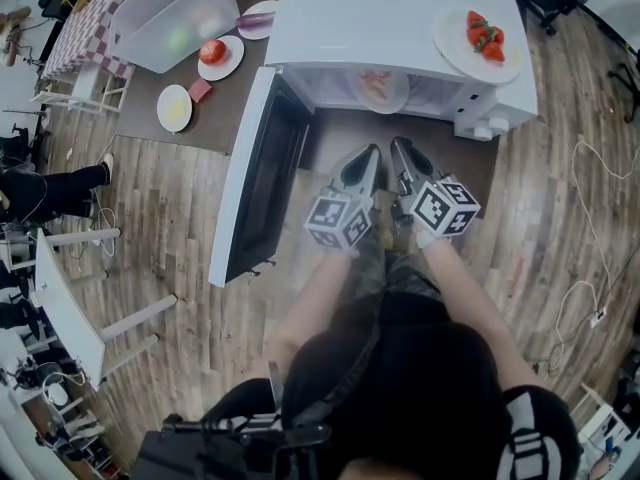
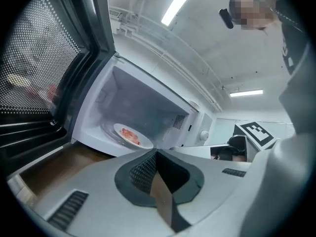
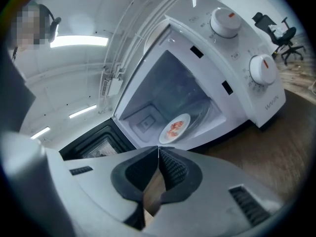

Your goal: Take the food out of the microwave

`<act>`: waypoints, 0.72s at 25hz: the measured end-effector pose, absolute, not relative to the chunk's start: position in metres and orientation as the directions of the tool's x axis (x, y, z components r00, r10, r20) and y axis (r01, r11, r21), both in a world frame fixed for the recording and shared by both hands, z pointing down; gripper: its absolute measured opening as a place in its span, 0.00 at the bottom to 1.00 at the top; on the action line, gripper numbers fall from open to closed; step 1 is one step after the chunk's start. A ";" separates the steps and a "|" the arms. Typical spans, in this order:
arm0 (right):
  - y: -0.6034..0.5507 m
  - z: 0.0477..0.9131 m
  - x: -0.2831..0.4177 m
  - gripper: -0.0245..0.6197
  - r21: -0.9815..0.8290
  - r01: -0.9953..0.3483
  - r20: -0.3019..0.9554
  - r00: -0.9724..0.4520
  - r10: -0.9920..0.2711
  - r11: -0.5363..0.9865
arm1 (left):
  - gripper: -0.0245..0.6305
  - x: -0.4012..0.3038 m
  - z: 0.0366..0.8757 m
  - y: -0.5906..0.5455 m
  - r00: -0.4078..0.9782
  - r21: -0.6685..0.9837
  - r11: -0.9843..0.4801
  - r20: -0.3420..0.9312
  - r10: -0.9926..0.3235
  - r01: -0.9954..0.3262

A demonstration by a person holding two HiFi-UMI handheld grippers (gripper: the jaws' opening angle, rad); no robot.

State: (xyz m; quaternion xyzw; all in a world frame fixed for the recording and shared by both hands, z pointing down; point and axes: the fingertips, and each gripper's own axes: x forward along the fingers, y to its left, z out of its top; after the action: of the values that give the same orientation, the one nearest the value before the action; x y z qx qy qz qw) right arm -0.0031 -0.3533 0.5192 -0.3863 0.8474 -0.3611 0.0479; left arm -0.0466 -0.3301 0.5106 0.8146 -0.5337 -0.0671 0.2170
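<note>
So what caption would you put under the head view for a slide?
Both shut, the left gripper and right gripper face the open microwave, a plate of food inside.

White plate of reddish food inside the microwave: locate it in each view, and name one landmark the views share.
Head view: the white plate of reddish food is at top centre, inside the white microwave.
Left gripper view: it is lower centre-left, on the cavity floor.
Right gripper view: it is near the centre, low in the cavity.
Shared landmark: the open dark-windowed microwave door, left of the plate in every view.
</note>
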 end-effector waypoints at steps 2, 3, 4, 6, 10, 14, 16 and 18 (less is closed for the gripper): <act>-0.357 0.520 -0.004 0.08 -0.665 -0.613 0.202 -0.698 -0.687 0.427 | 0.05 -0.048 0.509 -0.335 0.422 0.427 -0.337 0.120 -0.899 -0.839; -0.360 0.521 -0.005 0.13 -0.674 -0.609 0.204 -0.697 -0.688 0.418 | 0.05 -0.048 0.509 -0.338 0.424 0.428 -0.339 0.118 -0.898 -0.838; -0.364 0.522 -0.005 0.13 -0.684 -0.606 0.206 -0.694 -0.690 0.406 | 0.05 -0.047 0.509 -0.341 0.427 0.429 -0.342 0.117 -0.897 -0.836; -0.371 0.526 -0.004 0.13 -0.702 -0.605 0.215 -0.683 -0.698 0.376 | 0.05 -0.047 0.510 -0.347 0.432 0.430 -0.345 0.119 -0.894 -0.834; -0.385 0.532 -0.007 0.19 -0.750 -0.583 0.232 -0.673 -0.702 0.311 | 0.05 -0.051 0.512 -0.357 0.441 0.434 -0.350 0.129 -0.888 -0.830; -0.399 0.537 -0.012 0.19 -0.781 -0.567 0.251 -0.669 -0.700 0.261 | 0.05 -0.056 0.516 -0.365 0.446 0.438 -0.349 0.140 -0.884 -0.829; -0.405 0.538 -0.016 0.25 -0.809 -0.537 0.242 -0.674 -0.698 0.237 | 0.05 -0.060 0.519 -0.369 0.447 0.441 -0.347 0.144 -0.883 -0.828; -0.410 0.539 -0.020 0.25 -0.836 -0.509 0.239 -0.675 -0.698 0.205 | 0.05 -0.063 0.521 -0.372 0.447 0.444 -0.344 0.150 -0.882 -0.827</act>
State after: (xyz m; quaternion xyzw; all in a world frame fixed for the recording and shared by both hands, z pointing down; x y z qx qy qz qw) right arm -0.0197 -0.4100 0.5390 -0.3918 0.7702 -0.4940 0.0961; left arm -0.0633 -0.3725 0.5212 0.8176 -0.5227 -0.0584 0.2345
